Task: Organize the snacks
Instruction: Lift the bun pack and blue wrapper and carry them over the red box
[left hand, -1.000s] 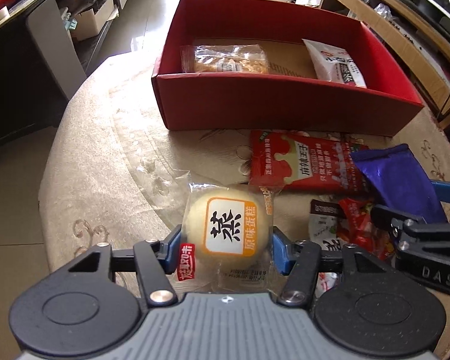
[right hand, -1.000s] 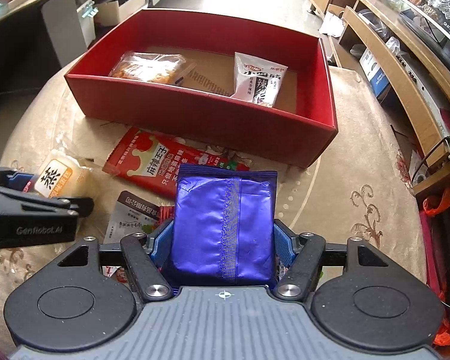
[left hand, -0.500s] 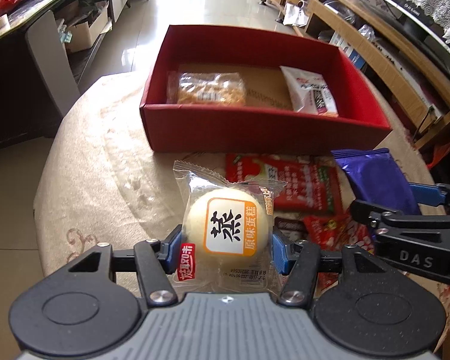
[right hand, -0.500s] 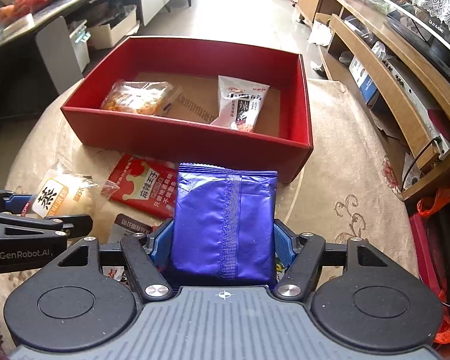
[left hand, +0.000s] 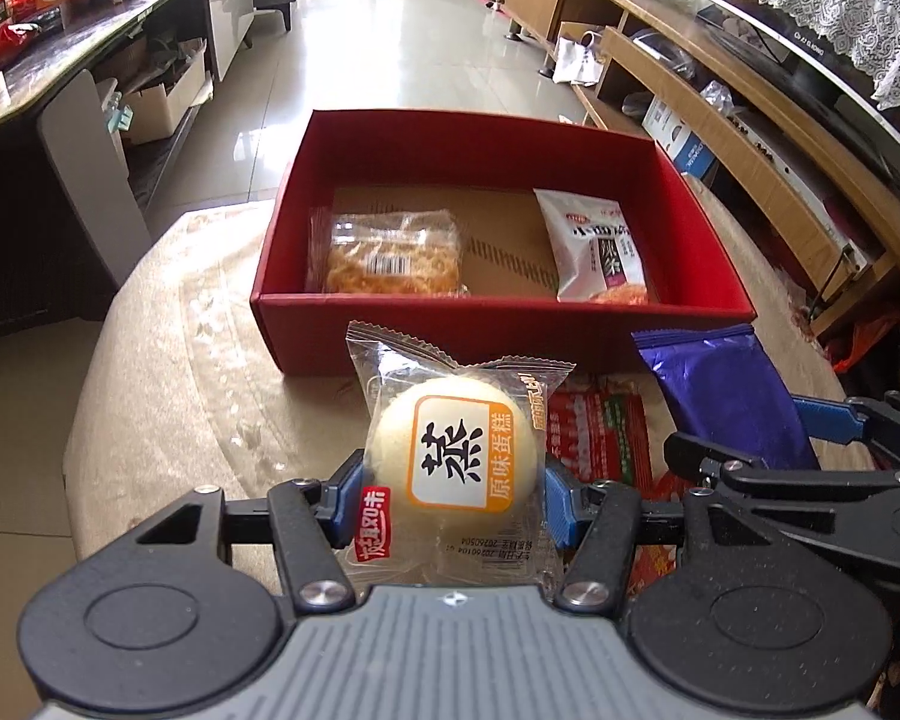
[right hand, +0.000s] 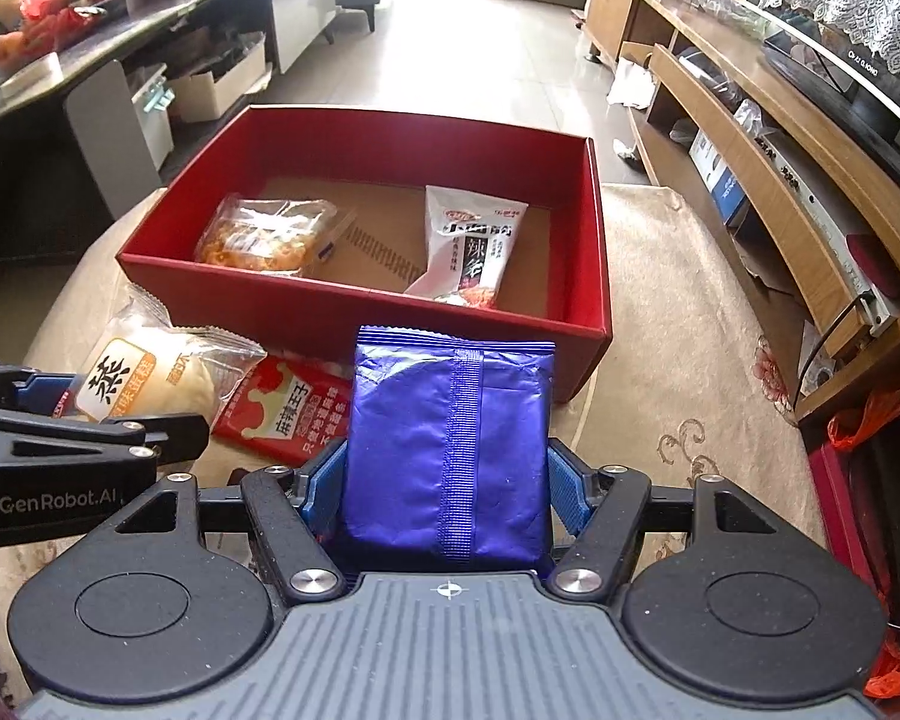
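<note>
My left gripper (left hand: 453, 495) is shut on a wrapped round steamed cake (left hand: 456, 450) and holds it above the table, just in front of the red box (left hand: 498, 324). My right gripper (right hand: 447, 489) is shut on a blue foil packet (right hand: 450, 438), also raised near the box's front wall (right hand: 354, 312). The box holds a clear bag of golden pastry (left hand: 390, 252) on the left and a white spicy-snack pouch (left hand: 600, 252) on the right. The blue packet (left hand: 726, 396) and right gripper show at right in the left wrist view.
A red snack packet (right hand: 288, 414) and further small packets lie on the beige tablecloth (right hand: 660, 360) below the grippers. The round table's edge drops to tiled floor on the left. Wooden shelving (right hand: 780, 138) runs along the right; a counter (right hand: 60, 60) stands at left.
Both grippers have risen with their snacks, so the table and red box look farther below. The box's inside shows more fully.
</note>
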`<state>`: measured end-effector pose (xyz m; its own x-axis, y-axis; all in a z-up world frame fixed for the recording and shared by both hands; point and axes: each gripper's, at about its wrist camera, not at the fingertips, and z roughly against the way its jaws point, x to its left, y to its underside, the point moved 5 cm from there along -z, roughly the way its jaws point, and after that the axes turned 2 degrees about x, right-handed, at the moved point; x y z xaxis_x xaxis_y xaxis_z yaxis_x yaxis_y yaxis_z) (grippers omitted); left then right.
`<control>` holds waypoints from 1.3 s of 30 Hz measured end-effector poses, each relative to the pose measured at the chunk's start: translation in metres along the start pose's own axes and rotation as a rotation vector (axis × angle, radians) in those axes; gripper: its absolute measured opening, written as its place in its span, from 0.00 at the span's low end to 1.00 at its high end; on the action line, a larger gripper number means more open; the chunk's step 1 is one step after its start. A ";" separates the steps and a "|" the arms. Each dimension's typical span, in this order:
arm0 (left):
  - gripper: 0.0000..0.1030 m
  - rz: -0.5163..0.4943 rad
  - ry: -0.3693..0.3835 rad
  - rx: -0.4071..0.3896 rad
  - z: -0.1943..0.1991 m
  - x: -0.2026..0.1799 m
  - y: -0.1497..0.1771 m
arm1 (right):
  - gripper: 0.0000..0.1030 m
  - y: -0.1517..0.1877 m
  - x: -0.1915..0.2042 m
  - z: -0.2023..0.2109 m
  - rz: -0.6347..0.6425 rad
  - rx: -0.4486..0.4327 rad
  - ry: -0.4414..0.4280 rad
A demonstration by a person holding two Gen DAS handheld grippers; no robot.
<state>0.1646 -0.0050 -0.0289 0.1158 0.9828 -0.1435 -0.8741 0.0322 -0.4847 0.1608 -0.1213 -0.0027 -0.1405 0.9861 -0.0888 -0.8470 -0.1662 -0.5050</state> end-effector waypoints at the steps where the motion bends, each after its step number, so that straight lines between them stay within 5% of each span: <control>1: 0.51 -0.001 -0.004 -0.004 0.000 0.000 -0.001 | 0.71 -0.001 0.000 0.000 0.000 -0.003 0.000; 39: 0.51 -0.021 -0.035 -0.097 0.015 -0.007 -0.034 | 0.71 -0.025 -0.009 0.006 -0.046 -0.062 0.012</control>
<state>0.1865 -0.0101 0.0013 0.1157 0.9879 -0.1034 -0.8215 0.0367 -0.5690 0.1802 -0.1259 0.0157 -0.0957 0.9926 -0.0744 -0.8188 -0.1210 -0.5612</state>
